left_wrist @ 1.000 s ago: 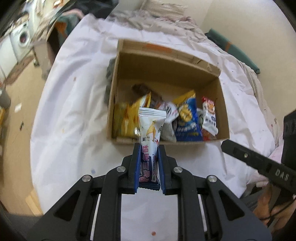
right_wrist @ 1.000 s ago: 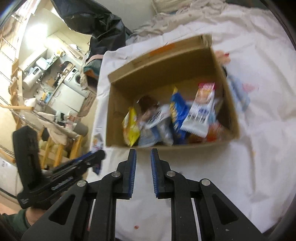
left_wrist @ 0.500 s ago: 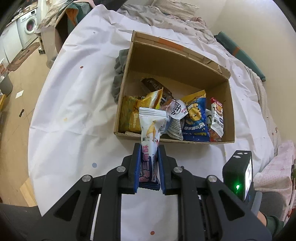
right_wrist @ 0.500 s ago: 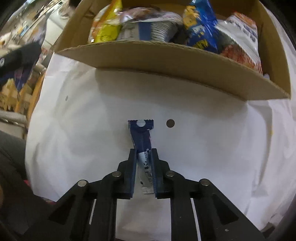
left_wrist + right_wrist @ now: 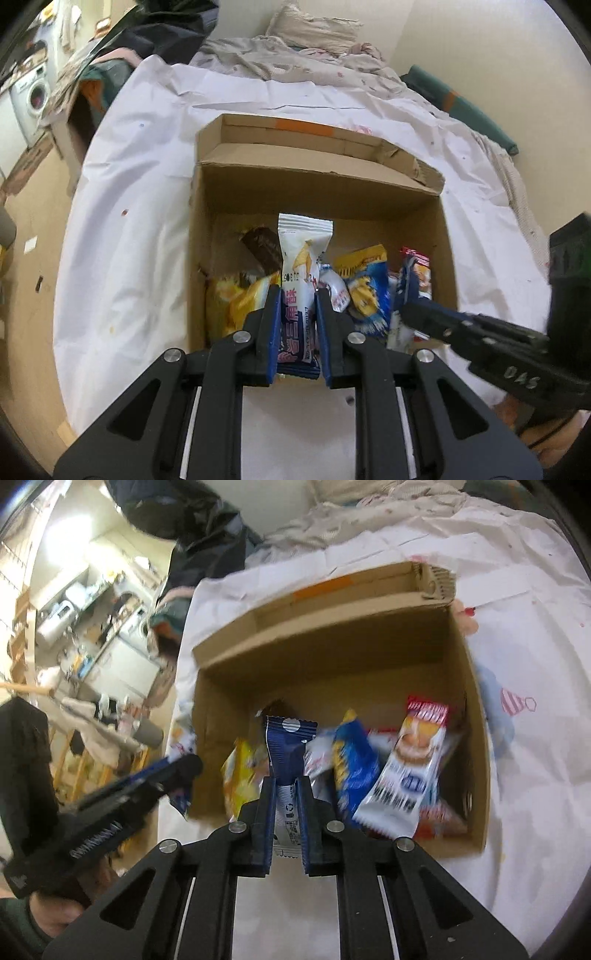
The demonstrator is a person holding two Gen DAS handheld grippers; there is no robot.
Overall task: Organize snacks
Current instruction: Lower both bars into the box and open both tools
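Note:
An open cardboard box (image 5: pixel 321 188) on a white sheet holds several snack packets; it also shows in the right wrist view (image 5: pixel 332 646). My left gripper (image 5: pixel 297 295) is shut on a white snack packet (image 5: pixel 301 258) and holds it upright over the box's near edge. My right gripper (image 5: pixel 286 786) is shut on a dark blue snack packet (image 5: pixel 286 746), held upright over the box's near side. The right gripper's finger shows in the left wrist view (image 5: pixel 480 332), low at the right. The left gripper shows in the right wrist view (image 5: pixel 110 805), at the left.
The box holds a yellow bag (image 5: pixel 240 775), a blue bag (image 5: pixel 354 764), a long white and red packet (image 5: pixel 410 771) and a brown packet (image 5: pixel 264 245). The white sheet (image 5: pixel 140 206) covers a bed with crumpled bedding (image 5: pixel 295 55) behind. Floor and furniture lie left.
My right gripper lifted the dark blue packet off the sheet and carried it up over the box. My left gripper moved forward with the white packet, closer to the box.

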